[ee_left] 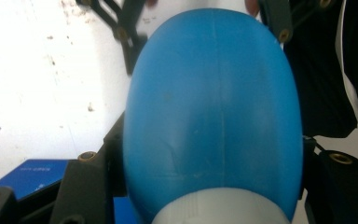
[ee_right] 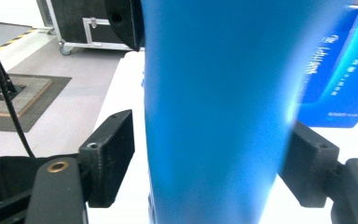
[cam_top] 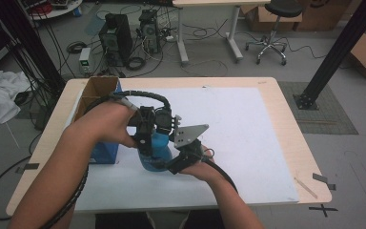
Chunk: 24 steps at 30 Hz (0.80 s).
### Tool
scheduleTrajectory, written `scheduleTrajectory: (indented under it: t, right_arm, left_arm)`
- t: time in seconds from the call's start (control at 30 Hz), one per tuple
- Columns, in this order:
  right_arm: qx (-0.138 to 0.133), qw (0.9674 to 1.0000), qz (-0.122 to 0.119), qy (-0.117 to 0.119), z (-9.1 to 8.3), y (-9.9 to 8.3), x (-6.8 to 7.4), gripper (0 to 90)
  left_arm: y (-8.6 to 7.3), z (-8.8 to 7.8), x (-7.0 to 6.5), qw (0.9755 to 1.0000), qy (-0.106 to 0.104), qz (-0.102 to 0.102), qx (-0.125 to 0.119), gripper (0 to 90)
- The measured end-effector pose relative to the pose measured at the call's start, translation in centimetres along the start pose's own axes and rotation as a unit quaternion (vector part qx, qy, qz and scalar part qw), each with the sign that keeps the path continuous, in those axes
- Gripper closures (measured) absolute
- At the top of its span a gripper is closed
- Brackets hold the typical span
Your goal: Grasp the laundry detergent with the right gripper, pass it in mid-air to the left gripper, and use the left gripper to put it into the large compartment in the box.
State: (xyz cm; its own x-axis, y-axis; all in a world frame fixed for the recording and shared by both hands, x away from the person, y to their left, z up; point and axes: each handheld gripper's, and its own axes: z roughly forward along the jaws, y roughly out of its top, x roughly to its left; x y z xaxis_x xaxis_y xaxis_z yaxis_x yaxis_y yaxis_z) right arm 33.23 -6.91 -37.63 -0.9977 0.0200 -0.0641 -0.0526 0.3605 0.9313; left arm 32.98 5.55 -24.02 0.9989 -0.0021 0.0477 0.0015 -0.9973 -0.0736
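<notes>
A blue plastic bottle [cam_top: 158, 145] stands on the white mat, close to the table's front. In the left gripper view the bottle [ee_left: 214, 102] widens away from a white cap [ee_left: 219, 211] nearest the camera. My left gripper [cam_top: 146, 140] comes down from above, shut on the bottle's upper part, with a black jaw pressed to each side. My right gripper [cam_top: 164, 164] reaches in from the front right around the bottle's body [ee_right: 214, 107]. Its jaws are open: a strip of table shows between the left pad [ee_right: 114, 156] and the bottle.
A blue carton [cam_top: 104, 151] lies just left of the bottle, with an open cardboard box [cam_top: 97, 90] behind it. The white mat [cam_top: 248, 129] stretches out to the right. Beyond the table are computer towers, cables, a stool and black frame posts.
</notes>
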Motion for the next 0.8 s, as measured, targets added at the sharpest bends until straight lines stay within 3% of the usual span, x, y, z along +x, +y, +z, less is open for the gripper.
scheduleTrajectory:
  t: [0.17,0.37,0.7,0.8]
  right_arm:
    - [0.015,0.9999,0.003,-0.002,-1.4,0.4,-0.5,15.8]
    - [0.064,0.9979,0.01,-0.002,-3.4,1.0,-1.4,10.0]
    - [0.165,0.9862,0.013,0.003,-5.6,2.3,-2.5,0.0]
    - [0.19,0.9817,0.012,0.008,-6.2,2.7,-2.6,0.0]
  left_arm:
    - [-0.3,-0.8,0.4,0.9999,0.001,-0.01,0.008,39.7]
    - [-0.8,-2.2,1.0,0.9995,-0.001,-0.03,0.007,39.7]
    - [-2.5,-5.3,2.5,0.9968,-0.013,-0.078,0.014,39.5]
    - [-3.4,-6.2,3.0,0.9942,-0.019,-0.105,0.018,39.5]
